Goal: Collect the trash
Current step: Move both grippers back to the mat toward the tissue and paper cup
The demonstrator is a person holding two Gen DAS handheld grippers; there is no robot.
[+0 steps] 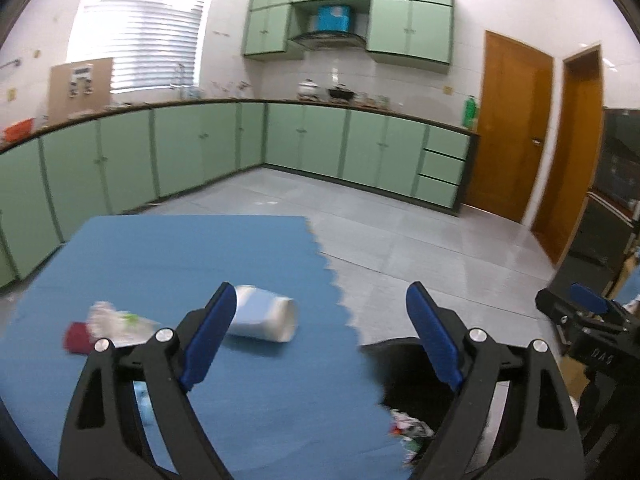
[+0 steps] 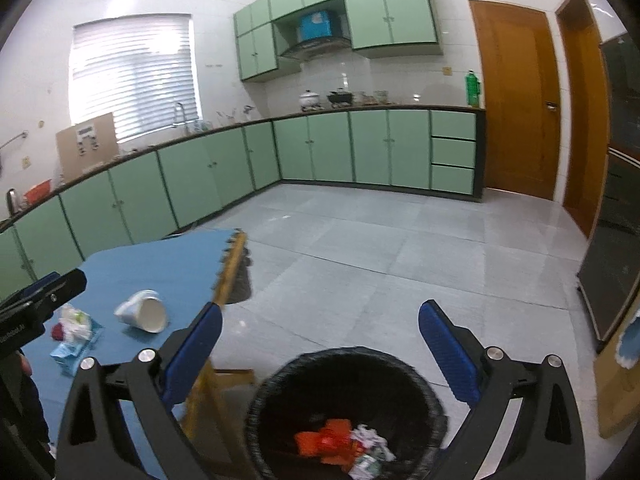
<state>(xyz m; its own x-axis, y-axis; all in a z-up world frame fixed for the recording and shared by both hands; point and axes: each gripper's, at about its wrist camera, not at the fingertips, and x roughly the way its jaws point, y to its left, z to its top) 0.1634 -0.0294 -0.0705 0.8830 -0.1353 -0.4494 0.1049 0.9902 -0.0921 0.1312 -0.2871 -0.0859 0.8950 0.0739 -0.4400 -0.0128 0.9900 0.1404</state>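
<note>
A white paper cup [image 2: 142, 314] is seen lying on its side on the blue-covered desk [image 2: 180, 264], long axis across the desk, mouth towards the round black bin [image 2: 280, 384]. Crumpled red and white trash [image 2: 344, 442] lies inside the bin. The left tool [image 1: 320, 340] and right tool [image 2: 320, 356] are both spread apart, empty.

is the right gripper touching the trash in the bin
Apart. The right wrist view shows the right gripper open and empty above the black bin; the trash lies at its bottom.
</note>
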